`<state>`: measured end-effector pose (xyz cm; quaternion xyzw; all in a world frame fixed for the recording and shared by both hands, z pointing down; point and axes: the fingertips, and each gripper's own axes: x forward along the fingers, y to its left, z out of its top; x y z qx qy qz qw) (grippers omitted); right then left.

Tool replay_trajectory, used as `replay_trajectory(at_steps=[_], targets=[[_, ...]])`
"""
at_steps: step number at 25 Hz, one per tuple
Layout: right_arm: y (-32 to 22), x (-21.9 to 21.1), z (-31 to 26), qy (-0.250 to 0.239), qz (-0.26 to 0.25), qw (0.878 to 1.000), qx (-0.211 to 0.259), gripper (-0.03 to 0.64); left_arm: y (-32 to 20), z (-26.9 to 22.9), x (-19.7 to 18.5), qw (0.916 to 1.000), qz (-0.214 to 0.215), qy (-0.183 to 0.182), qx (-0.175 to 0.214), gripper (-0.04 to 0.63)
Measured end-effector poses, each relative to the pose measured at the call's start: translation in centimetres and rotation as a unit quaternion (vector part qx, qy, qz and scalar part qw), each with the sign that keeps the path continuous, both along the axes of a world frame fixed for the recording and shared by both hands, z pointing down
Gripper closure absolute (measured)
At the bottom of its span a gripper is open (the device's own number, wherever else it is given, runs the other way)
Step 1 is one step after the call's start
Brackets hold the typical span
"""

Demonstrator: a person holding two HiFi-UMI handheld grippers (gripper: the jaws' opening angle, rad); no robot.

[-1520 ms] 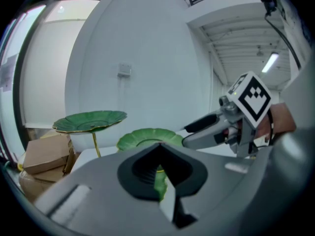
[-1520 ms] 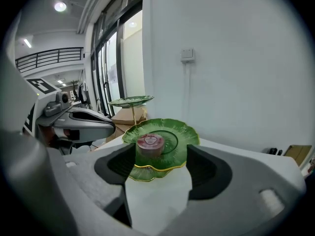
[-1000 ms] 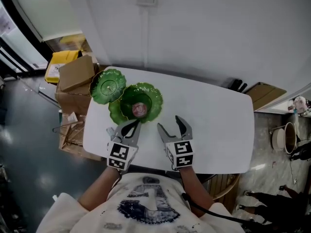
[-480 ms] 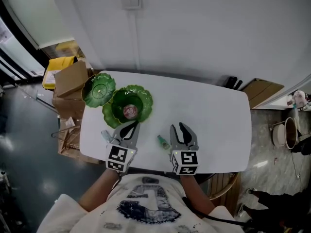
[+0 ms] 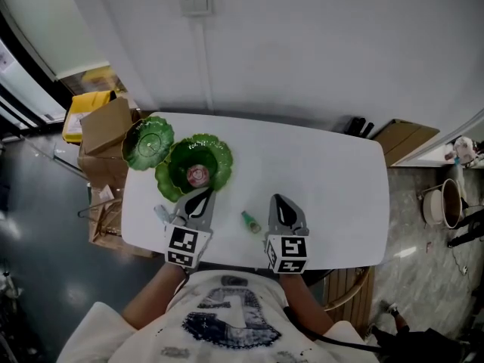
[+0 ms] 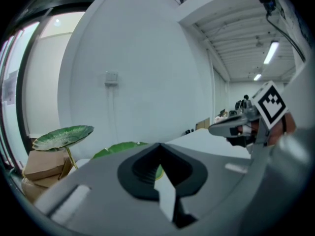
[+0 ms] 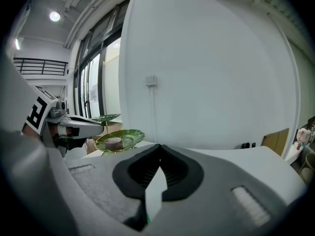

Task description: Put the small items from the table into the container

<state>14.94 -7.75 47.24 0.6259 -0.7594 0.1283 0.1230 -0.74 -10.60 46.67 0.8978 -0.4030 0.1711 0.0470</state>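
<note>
Bottle-shaped green item (image 5: 250,221), glossy, near table (image 5: 333,172) front edge; ruffled leaf-shaped dish (image 5: 218,151); left tool (image 5: 203,195), right tool (image 5: 278,201) pressed together, empty.

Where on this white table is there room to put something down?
The table is bare across its right half, from the right gripper to the edge, plus the middle strip by the wall. Crowded: the left end, with the small leaf dish, the large leaf dish, the left gripper and a small green item.

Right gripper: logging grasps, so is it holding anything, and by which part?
Nothing: the right gripper is shut empty; the green item lies beside it, untouched.
</note>
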Motion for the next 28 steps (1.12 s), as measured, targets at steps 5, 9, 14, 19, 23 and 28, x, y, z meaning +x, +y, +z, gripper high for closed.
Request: replay_trajectory(at_steps=[5, 9, 14, 19, 23, 28], targets=[[0.0, 0.0, 0.6, -0.003, -0.002, 1.000, -0.009, 0.617, -0.1, 0.4, 0.3, 1.0000, 0.002, 0.003, -0.008, 0.606], [-0.1, 0.0, 0.9, -0.007, -0.008, 1.000, -0.016, 0.617, -0.1, 0.5, 0.5, 0.9998, 0.006, 0.018, -0.010, 0.606], [0.4, -1.4, 3.6, -0.011, -0.062, 0.996, -0.055, 0.615, 0.1, 0.5, 1.0, 0.9998, 0.010, 0.006, -0.014, 0.606], [1.2, -1.0, 5.6, -0.008, -0.066, 0.995, -0.077, 0.614, 0.7, 1.6, 1.0, 0.9998, 0.003, -0.001, -0.022, 0.606], [1.6, -0.8, 6.2, -0.007, -0.073, 0.994, -0.083, 0.615, 1.5, 2.6, 1.4, 0.9995, -0.003, -0.006, -0.031, 0.606], [2.5, -0.2, 6.8, -0.009, -0.088, 0.992, -0.089, 0.609, 2.9, 3.9, 2.3, 0.9989, -0.014, -0.008, -0.044, 0.606]])
